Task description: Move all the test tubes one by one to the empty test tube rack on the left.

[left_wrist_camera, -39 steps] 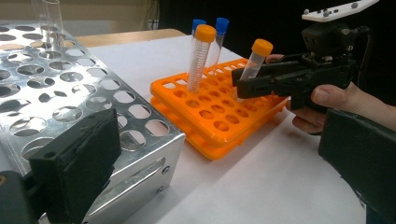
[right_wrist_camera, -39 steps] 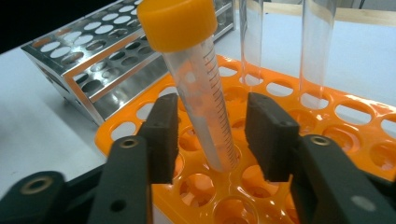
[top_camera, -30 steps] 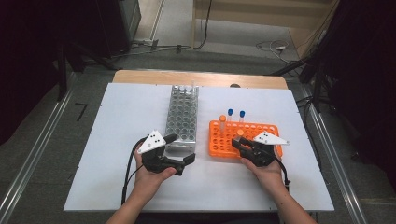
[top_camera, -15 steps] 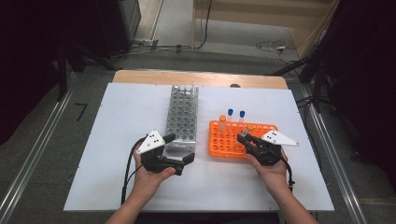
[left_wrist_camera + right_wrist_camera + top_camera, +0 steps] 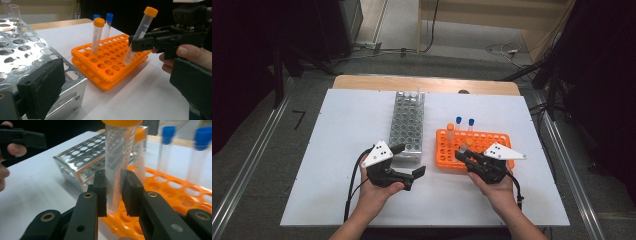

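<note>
My right gripper (image 5: pixel 116 192) is shut on a clear orange-capped tube (image 5: pixel 118 157), pinched low on its body. The tube (image 5: pixel 140 32) hangs tilted with its tip just above the holes of the orange rack (image 5: pixel 110 72). From above, that gripper (image 5: pixel 460 153) is at the rack's (image 5: pixel 482 136) near edge. A second orange-capped tube (image 5: pixel 97 35) and two blue-capped tubes (image 5: pixel 109 17) stand in the rack. My left gripper (image 5: pixel 409 160) is open and holds nothing, at the near end of the metal rack (image 5: pixel 408 122); its pads (image 5: pixel 42 87) stand wide apart.
The metal rack (image 5: pixel 30 50) lies left of the orange one, with glass tubes (image 5: pixel 15 11) at its far end. Both racks sit on a white board (image 5: pixel 337 150) over a wooden table. Dark equipment and cables surround the table.
The right gripper has risen a little with the orange-capped tube, lifting it out of the orange rack. The left hand has stayed put.
</note>
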Action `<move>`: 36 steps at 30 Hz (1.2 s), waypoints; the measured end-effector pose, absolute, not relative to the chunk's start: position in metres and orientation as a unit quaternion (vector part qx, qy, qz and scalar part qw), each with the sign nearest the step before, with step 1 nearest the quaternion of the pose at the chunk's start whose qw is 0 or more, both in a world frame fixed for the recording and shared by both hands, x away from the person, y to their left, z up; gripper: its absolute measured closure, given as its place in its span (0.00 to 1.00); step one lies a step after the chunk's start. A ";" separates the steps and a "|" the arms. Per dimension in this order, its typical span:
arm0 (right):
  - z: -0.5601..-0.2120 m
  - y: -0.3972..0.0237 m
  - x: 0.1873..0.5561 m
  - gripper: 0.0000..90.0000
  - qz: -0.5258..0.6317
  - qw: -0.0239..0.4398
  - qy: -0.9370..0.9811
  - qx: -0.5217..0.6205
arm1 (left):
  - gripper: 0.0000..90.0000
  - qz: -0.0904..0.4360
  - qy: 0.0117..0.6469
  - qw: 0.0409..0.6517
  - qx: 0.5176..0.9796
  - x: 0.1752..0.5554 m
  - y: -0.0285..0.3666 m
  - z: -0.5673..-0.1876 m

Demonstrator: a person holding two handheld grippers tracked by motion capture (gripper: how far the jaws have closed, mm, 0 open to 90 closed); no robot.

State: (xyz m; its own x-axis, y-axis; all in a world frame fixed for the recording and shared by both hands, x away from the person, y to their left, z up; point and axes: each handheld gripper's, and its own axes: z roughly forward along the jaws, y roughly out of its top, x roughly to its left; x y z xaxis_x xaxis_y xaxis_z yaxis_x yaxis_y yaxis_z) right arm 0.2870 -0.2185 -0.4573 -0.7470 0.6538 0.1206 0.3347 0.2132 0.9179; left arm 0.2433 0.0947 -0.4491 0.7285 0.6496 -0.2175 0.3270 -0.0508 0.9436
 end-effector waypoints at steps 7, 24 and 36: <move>-0.460 -0.198 0.277 0.81 0.531 0.125 0.784 0.297 | 0.07 0.128 0.327 0.603 0.717 0.240 0.087 -0.447; -0.468 -0.165 0.258 0.81 0.516 0.084 0.817 0.243 | 0.46 0.102 0.282 0.610 0.733 0.237 0.069 -0.446; -0.467 -0.154 0.250 0.81 0.513 0.069 0.828 0.216 | 0.75 0.100 0.258 0.597 0.753 0.236 0.061 -0.449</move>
